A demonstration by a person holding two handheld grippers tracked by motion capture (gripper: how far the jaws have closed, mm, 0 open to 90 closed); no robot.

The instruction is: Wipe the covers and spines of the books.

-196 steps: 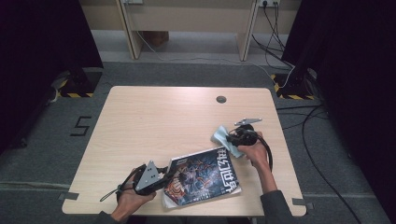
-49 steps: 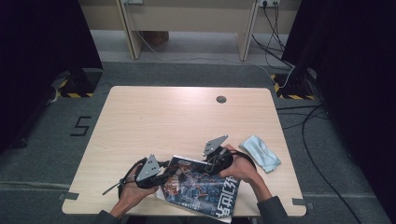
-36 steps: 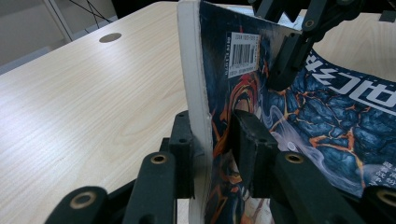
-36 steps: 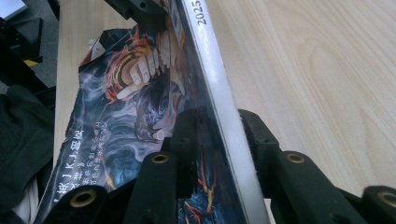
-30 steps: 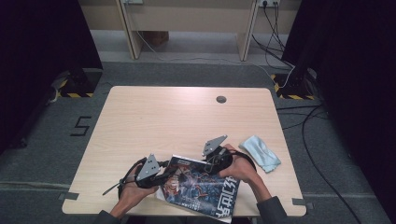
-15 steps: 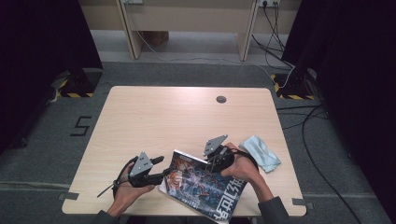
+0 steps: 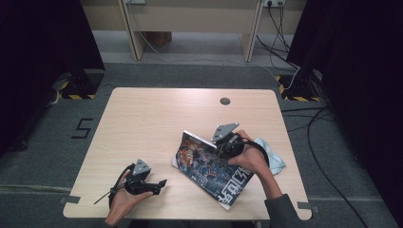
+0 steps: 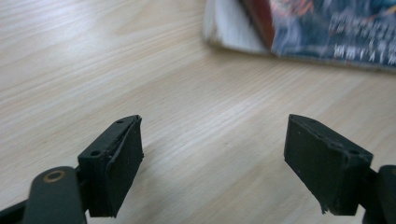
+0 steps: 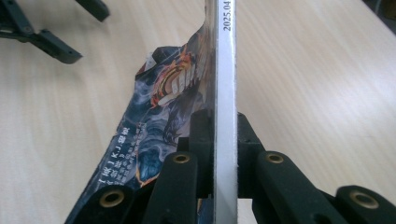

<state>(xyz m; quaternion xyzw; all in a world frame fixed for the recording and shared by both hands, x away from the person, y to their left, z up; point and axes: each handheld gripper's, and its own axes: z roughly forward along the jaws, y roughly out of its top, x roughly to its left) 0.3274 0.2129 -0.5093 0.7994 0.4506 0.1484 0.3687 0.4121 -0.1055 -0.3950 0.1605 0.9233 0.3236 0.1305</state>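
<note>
I see the right hand [image 7: 249, 159] raised over the worktop [image 7: 142, 123], wrist bent, its right gripper [image 7: 219, 148] clamped tight on the spine edge of the magazine [image 7: 211, 168]; the magazine hangs tilted from that grip, spine edge lifted, its lower corner reaching toward the near edge of the worktop. The left hand [image 7: 124, 197] lies low and level, well to the left of the magazine, left gripper [image 7: 160, 184] pointing toward it. Its jaws have just been opening and now stand wide with nothing between them. The left gripper view gives bare wood between the pads [image 8: 119, 163] and the magazine [image 8: 322, 28] ahead, clear of them. The right gripper view adds the white spine [image 9: 225, 93] pinched between both pads, printed "2025.04", cover bowing off to the left. High view alone: a pale blue cloth [image 7: 273, 156] just behind the right hand.
</note>
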